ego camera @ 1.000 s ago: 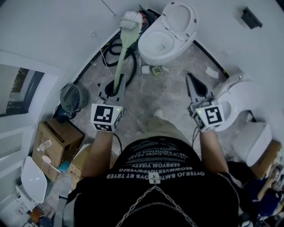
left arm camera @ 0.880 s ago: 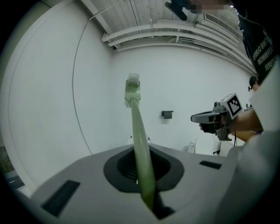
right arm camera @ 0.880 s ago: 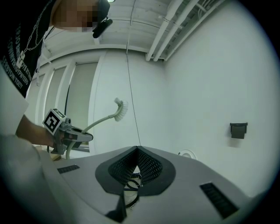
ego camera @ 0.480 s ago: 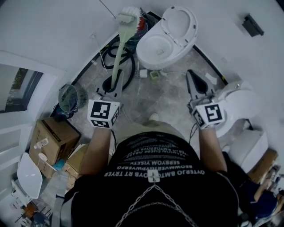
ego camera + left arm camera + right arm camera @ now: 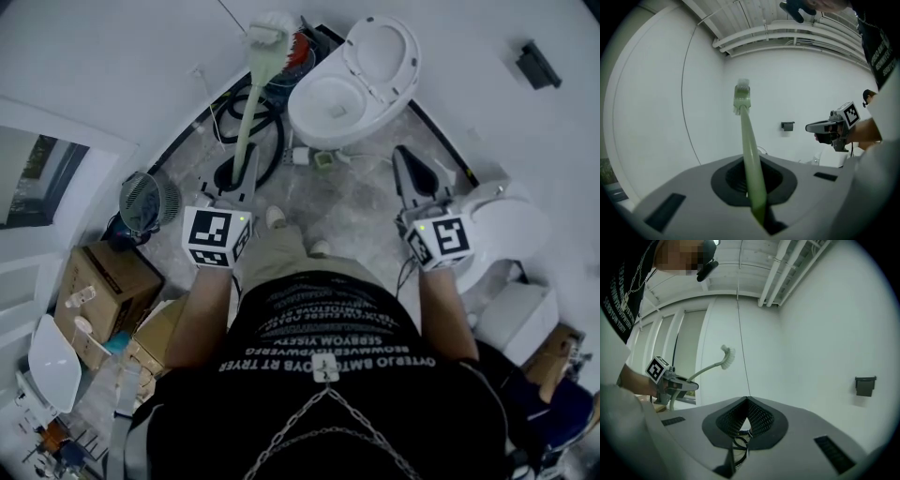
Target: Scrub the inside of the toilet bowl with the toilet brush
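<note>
In the head view my left gripper (image 5: 244,164) is shut on the pale green handle of the toilet brush (image 5: 246,112), whose white bristle head (image 5: 267,31) points away toward the wall. The left gripper view shows the handle (image 5: 751,154) rising out of the shut jaws to the bristle head (image 5: 742,96). The white toilet (image 5: 323,98) stands ahead and to the right with its lid up, and the brush is outside the bowl. My right gripper (image 5: 403,155) is shut on nothing, level with the left one; its closed jaws (image 5: 746,400) point at a bare wall.
A black hose coil (image 5: 262,127) lies on the floor left of the toilet. A grey fan (image 5: 141,202) and a cardboard box (image 5: 98,281) are at the left. A second white toilet (image 5: 506,220) is close on the right. Small items (image 5: 323,157) lie by the toilet base.
The person has stepped forward, and a shoe now shows between the grippers. Both grippers have drifted slightly toward the toilet. The brush stays gripped and the right gripper stays shut.
</note>
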`<action>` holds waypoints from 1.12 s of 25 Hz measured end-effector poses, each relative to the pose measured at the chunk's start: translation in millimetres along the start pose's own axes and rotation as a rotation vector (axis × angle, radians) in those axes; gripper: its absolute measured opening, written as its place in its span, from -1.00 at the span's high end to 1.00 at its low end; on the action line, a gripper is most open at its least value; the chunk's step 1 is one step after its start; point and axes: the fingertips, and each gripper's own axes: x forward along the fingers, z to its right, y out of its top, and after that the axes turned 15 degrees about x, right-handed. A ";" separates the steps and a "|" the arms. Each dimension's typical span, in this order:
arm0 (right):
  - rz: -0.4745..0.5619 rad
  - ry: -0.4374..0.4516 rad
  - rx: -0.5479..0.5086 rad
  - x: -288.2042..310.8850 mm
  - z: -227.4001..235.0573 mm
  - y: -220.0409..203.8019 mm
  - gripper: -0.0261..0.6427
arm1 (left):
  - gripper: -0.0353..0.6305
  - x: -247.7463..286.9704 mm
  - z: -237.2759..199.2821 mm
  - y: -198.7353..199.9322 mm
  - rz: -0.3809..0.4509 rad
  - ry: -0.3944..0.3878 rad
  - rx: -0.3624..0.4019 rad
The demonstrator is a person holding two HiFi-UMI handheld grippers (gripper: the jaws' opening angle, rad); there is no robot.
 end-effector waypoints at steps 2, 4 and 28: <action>-0.005 0.001 -0.004 2.0 -1.0 -2.4 0.92 | 0.89 0.4 -2.2 -0.9 0.003 -0.003 -0.005; -0.006 -0.002 -0.008 4.9 -0.4 -3.0 0.92 | 0.89 3.6 -5.9 -2.9 0.007 -0.003 -0.019; -0.018 -0.074 0.028 115.8 54.6 11.3 0.92 | 0.89 116.9 -70.8 -7.7 -0.019 -0.104 0.044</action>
